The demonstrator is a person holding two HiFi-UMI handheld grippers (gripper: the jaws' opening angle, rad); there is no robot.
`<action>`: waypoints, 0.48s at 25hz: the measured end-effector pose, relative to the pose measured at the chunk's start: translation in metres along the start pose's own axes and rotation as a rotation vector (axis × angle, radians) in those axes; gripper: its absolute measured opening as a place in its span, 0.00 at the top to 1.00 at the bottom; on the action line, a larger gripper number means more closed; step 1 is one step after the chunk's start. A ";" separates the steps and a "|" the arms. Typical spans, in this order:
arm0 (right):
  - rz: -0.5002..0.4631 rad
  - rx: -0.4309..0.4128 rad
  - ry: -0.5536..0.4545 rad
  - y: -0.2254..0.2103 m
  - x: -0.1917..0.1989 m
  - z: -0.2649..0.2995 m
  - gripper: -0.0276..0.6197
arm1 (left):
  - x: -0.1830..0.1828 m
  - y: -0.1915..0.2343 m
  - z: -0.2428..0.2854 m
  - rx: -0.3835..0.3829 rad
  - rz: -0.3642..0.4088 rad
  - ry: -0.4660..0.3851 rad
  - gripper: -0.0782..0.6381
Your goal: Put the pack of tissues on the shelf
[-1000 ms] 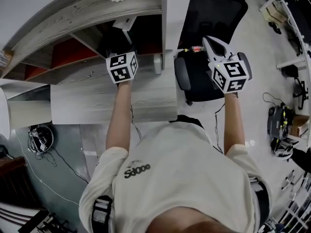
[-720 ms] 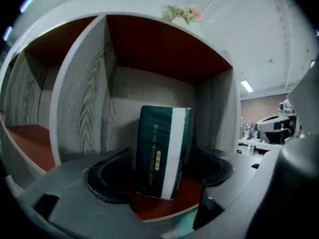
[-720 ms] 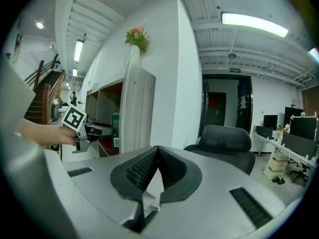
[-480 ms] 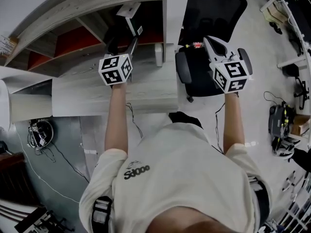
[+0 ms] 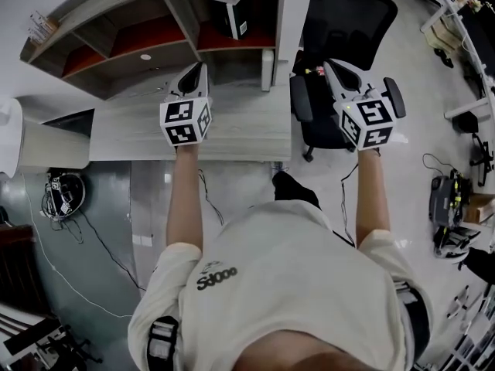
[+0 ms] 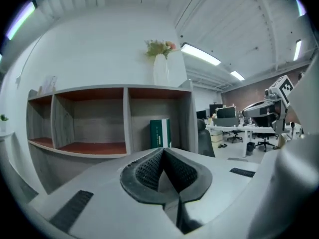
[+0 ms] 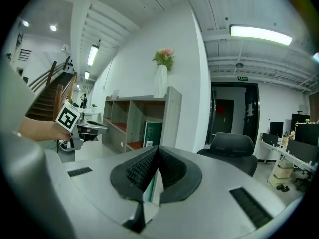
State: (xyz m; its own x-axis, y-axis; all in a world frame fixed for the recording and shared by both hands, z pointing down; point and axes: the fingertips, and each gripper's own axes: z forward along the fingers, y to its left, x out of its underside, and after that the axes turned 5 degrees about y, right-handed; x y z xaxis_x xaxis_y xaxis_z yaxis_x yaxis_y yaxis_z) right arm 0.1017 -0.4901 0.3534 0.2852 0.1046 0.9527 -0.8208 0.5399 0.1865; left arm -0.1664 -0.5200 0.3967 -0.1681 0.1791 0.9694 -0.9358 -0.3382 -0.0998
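The pack of tissues [image 5: 232, 10] is dark green and white. It stands upright in the right compartment of the wooden shelf [image 5: 116, 52], and also shows in the left gripper view as the pack [image 6: 160, 132] and in the right gripper view as the pack [image 7: 152, 132]. My left gripper [image 5: 195, 69] hangs over the desk in front of the shelf, shut and empty, well short of the pack. Its pads meet at the left gripper's [image 6: 163, 158] tip. My right gripper [image 5: 334, 66] is held over the office chair, its jaws together on nothing; the right gripper [image 7: 157, 158] faces the shelf's end.
A light wooden desk [image 5: 232, 130] runs under the shelf. A black office chair [image 5: 340, 22] stands right of the desk. A white vase with flowers [image 6: 160, 68] sits on top of the shelf. Other desks and chairs stand further right.
My left gripper has drawn back out of the right shelf compartment to above the desk, leaving the tissue pack standing there, and its jaws have closed. The right gripper has barely moved.
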 end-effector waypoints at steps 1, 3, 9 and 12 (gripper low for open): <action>-0.005 0.000 -0.001 0.007 0.000 -0.006 0.95 | 0.002 -0.001 -0.011 -0.003 0.008 0.002 0.87; -0.007 0.000 -0.005 0.021 -0.001 -0.018 0.95 | 0.006 -0.003 -0.033 -0.007 0.012 -0.004 0.87; -0.017 -0.027 -0.038 0.065 -0.013 -0.056 0.95 | 0.008 -0.019 -0.094 0.048 0.017 -0.035 0.87; -0.058 -0.036 -0.044 0.084 -0.020 -0.075 0.95 | 0.003 -0.030 -0.119 0.058 0.033 -0.049 0.87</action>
State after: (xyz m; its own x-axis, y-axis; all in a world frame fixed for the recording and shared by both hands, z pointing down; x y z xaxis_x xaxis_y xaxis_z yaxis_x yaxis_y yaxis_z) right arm 0.0637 -0.3844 0.3320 0.3089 0.0356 0.9504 -0.7848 0.5740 0.2336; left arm -0.1759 -0.3991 0.3754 -0.1816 0.1218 0.9758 -0.9100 -0.3968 -0.1199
